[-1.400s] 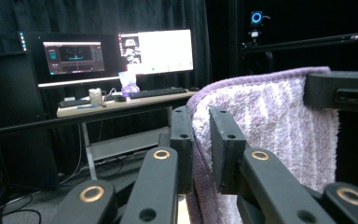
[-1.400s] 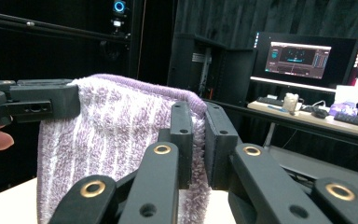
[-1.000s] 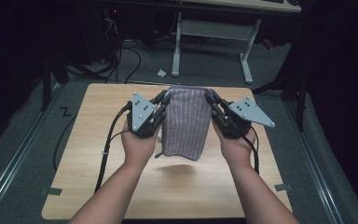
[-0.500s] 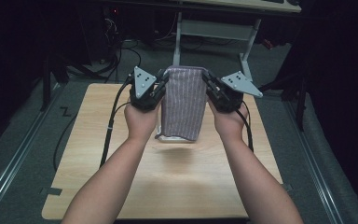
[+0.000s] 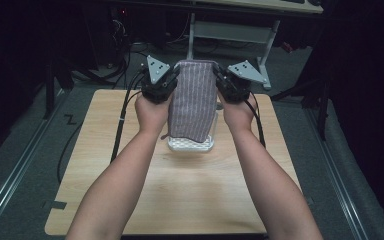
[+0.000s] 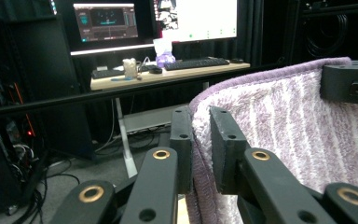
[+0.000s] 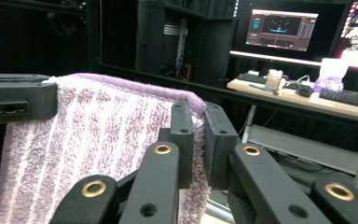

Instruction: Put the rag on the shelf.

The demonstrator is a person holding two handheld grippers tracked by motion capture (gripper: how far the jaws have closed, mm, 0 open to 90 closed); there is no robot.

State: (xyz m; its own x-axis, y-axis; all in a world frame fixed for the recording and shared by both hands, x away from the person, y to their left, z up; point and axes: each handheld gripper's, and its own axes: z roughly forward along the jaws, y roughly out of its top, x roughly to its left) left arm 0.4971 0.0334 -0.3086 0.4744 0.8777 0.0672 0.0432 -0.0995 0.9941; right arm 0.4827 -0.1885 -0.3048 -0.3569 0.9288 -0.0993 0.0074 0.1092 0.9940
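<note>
Purple-and-white striped towel (image 5: 192,100) held up above the far half of the wooden bench (image 5: 180,185), hanging straight down from its top edge. Left claw (image 5: 172,80) at the towel's 10 o'clock corner, right claw (image 5: 221,82) at its 2 o'clock corner, each in one hand: left hand (image 5: 152,112), right hand (image 5: 237,114). Grey three-cornered plates on top of both claws, cables trailing back over the bench at 9 and 3 o'clock.

In the left gripper view, left claw (image 6: 200,140) pressed onto the towel (image 6: 284,140), a fold of its edge pinched between the two black jaws; the other claw's jaw gripping the far corner at 2 o'clock. In the right gripper view, right claw (image 7: 199,140) likewise pinching the towel (image 7: 88,144) at its edge, the other claw's jaw clamped on the corner at 9 o'clock.

Beneath the towel's lower hem, a white tray (image 5: 191,145) on the bench, its near rim showing at 6 o'clock of the towel; whether hem and tray touch cannot be told. Beyond the bench, a desk (image 6: 168,74) with keyboard (image 6: 196,63), cup (image 6: 129,67) and lit monitors (image 6: 105,18).
</note>
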